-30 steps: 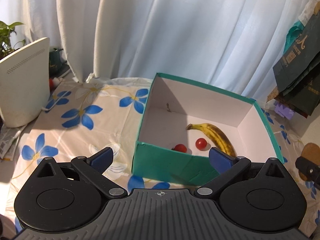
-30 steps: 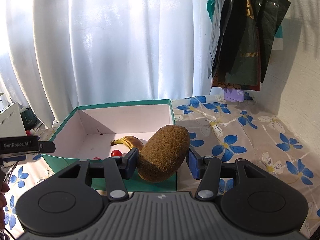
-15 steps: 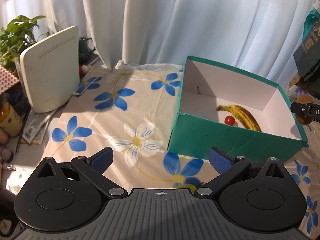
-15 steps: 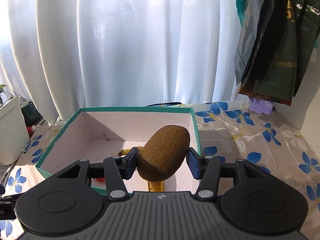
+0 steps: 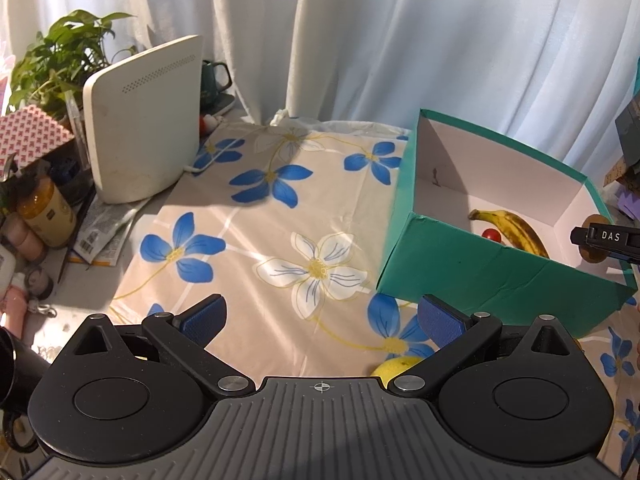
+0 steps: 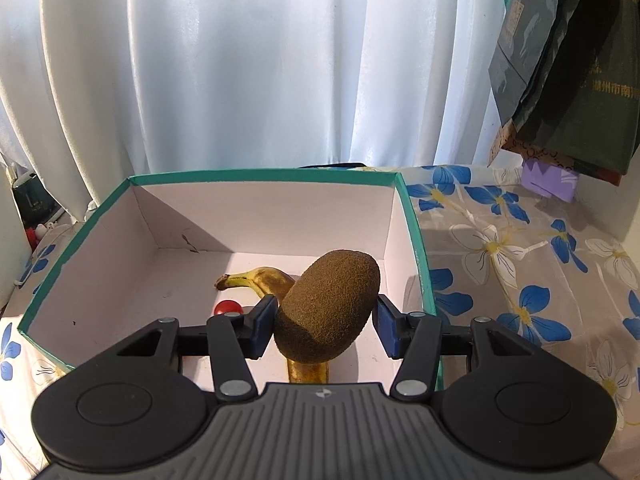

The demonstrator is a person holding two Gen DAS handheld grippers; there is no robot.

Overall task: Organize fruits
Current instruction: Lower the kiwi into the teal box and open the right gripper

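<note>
Gripping a fuzzy brown kiwi (image 6: pixel 327 305), right gripper (image 6: pixel 325 325) over the teal cardboard box (image 6: pixel 412 236). Left gripper (image 5: pixel 320 320) spread wide, holding nothing.

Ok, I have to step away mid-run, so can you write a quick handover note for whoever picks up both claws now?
Right claw: shut on the kiwi, held over the inside of the box.
Left claw: open, holding nothing, over the cloth left of the box.
In the box: banana and at least one tomato.
A yellow fruit lies on the cloth just under the left claw.
Left to do: release the kiwi into the box, then probably box the yellow fruit.
</note>
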